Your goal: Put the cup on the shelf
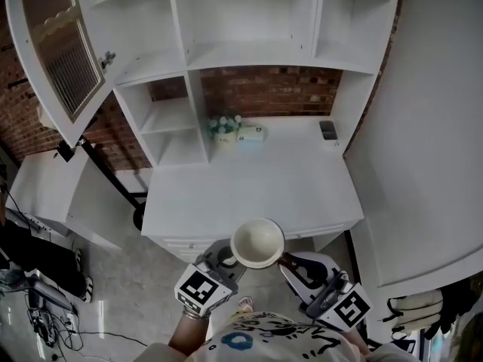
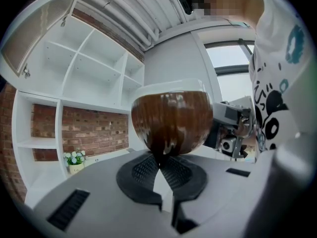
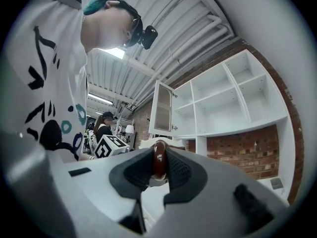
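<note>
Cup: brown-glazed, cream-lined ceramic cup (image 1: 258, 241) held at 6 o'clock, well apart from the white shelf unit (image 1: 249, 54) at 12.
Right gripper (image 3: 158, 165): clamped on the cup handle.
Left gripper (image 2: 159, 163): jaws together, empty, just under the cup.
Progress: lifted; carrying and placing remain.

The cup (image 1: 258, 242), glossy brown outside and cream inside, hangs upright over the tabletop's (image 1: 249, 191) near edge, its handle (image 3: 158, 157) clamped in the right hand-held gripper (image 1: 290, 264). The white shelf (image 1: 249, 55) stands well beyond it.

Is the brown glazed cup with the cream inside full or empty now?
Empty. The head view looks straight down into the brown glazed cup, and only its bare cream inside shows, with no liquid or object in it.
</note>
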The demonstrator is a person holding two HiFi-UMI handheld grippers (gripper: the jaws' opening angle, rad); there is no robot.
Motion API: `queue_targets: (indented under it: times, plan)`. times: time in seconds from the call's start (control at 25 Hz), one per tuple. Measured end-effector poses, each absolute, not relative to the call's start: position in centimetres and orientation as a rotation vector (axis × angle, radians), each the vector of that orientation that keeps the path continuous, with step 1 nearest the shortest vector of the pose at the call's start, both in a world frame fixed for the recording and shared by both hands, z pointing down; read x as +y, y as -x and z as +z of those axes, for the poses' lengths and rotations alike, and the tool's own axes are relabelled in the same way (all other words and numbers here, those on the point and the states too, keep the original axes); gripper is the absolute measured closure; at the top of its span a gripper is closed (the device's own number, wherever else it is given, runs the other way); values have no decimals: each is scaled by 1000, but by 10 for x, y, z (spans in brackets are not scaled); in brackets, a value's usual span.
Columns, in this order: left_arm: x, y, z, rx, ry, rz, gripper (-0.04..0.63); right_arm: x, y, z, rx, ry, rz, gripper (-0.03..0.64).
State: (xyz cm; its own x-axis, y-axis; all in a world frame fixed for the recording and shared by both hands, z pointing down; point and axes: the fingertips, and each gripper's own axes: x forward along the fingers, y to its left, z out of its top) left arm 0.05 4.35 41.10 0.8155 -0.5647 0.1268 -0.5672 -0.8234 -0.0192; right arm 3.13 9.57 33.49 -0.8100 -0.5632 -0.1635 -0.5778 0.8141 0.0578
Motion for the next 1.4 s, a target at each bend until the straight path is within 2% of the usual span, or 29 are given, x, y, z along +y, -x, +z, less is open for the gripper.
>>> queue_targets:
  times: [1.4]
  plan:
    - [-23, 38, 430, -845, -2969, 199, 578, 27, 10, 354, 2857, 977, 95, 554]
